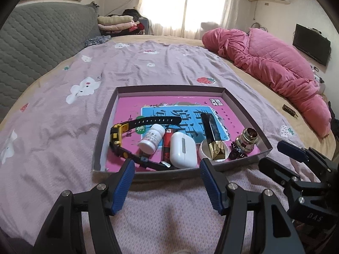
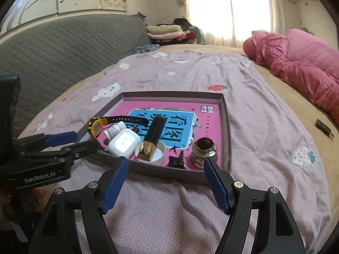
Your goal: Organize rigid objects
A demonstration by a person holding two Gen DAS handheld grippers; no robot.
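White lettering reading "GenRobot.AI" ran along the black body of the left gripper [image 2: 61, 139], and large black Chinese characters filled the blue panel of the pink printed sheet [image 1: 169, 114] lining the shallow grey cardboard tray [image 1: 169, 89]; the label on the small white pill bottle [image 1: 151, 138] was too small to read. Both the left gripper and the right gripper [image 2: 166, 167] stood with blue-padded jaws spread wide, holding nothing, just short of the tray's near wall. Crowded at the tray's near end were a black-and-yellow wristwatch [image 1: 118, 135], the pill bottle, a red battery [image 1: 167, 146], a white earbud case [image 1: 182, 150], a black-and-gold lipstick tube [image 1: 214, 137] resting in a white round lid [image 2: 157, 156], and a squat glass jar [image 1: 247, 139]. The tray sat on a mauve cartoon-print bedspread [image 1: 148, 67], with a rumpled pink quilt [image 1: 275, 63], a grey quilted headboard [image 1: 42, 42] and a bright curtained window [image 1: 186, 4] beyond.
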